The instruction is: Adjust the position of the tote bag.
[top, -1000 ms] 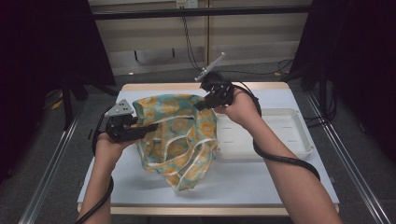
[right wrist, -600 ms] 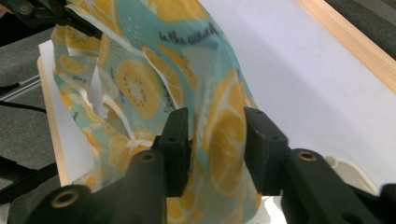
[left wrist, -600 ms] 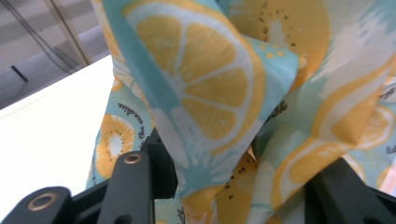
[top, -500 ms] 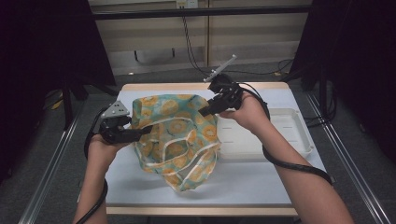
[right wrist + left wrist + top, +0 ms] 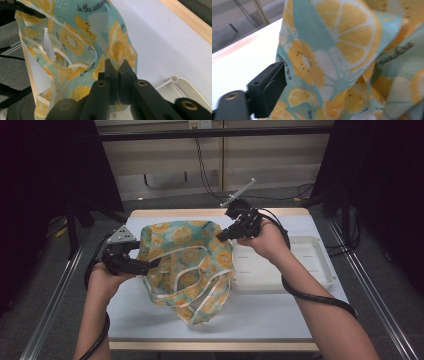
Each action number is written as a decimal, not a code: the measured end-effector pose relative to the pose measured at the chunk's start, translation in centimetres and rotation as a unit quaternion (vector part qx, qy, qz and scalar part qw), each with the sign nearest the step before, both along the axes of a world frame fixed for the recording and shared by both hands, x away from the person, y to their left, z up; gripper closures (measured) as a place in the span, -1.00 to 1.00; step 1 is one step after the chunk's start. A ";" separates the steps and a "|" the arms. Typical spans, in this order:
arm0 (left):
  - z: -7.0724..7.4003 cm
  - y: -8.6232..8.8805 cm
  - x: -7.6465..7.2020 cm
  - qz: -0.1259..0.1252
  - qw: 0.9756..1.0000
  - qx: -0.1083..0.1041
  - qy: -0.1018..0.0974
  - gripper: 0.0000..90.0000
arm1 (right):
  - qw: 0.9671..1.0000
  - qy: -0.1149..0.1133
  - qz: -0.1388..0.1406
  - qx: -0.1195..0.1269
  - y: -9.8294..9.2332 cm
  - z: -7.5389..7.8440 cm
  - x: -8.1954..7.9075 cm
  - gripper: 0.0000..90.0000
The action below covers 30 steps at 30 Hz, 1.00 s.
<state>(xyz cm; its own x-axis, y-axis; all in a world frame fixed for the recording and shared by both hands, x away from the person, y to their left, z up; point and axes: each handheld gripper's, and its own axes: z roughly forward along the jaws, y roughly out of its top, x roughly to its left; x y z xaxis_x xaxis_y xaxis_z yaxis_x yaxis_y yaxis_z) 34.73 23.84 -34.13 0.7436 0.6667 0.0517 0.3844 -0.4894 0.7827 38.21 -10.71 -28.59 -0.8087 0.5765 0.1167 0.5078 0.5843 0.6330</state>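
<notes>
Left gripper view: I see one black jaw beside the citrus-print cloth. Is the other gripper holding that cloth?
Observer: Yes. The right gripper is shut on a pinch of the cloth at its far right corner. Its jaws have just closed there.
Operator: And is my left one gripping?
Observer: No. In the high view, the left gripper sits at the cloth's left edge. Its jaws have just been opening and are not pressing on the fabric.
Operator: What lies beyond the cloth?
Observer: A white tray lies on the table to the right of the cloth, partly under the right hand.
</notes>
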 end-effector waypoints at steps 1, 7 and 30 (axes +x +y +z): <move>0.1 0.1 0.0 0.001 1.000 -0.005 0.000 -0.80 | 1.000 -0.001 0.002 0.001 0.1 0.0 0.0 0.97; 0.8 0.3 -0.4 0.005 1.000 -0.013 -0.011 -0.88 | 1.000 -0.004 0.002 0.004 0.1 0.1 0.1 0.98; 2.1 0.4 -1.0 0.014 1.000 -0.019 -0.017 -0.87 | 1.000 -0.009 -0.002 0.028 -0.6 1.3 -0.1 0.91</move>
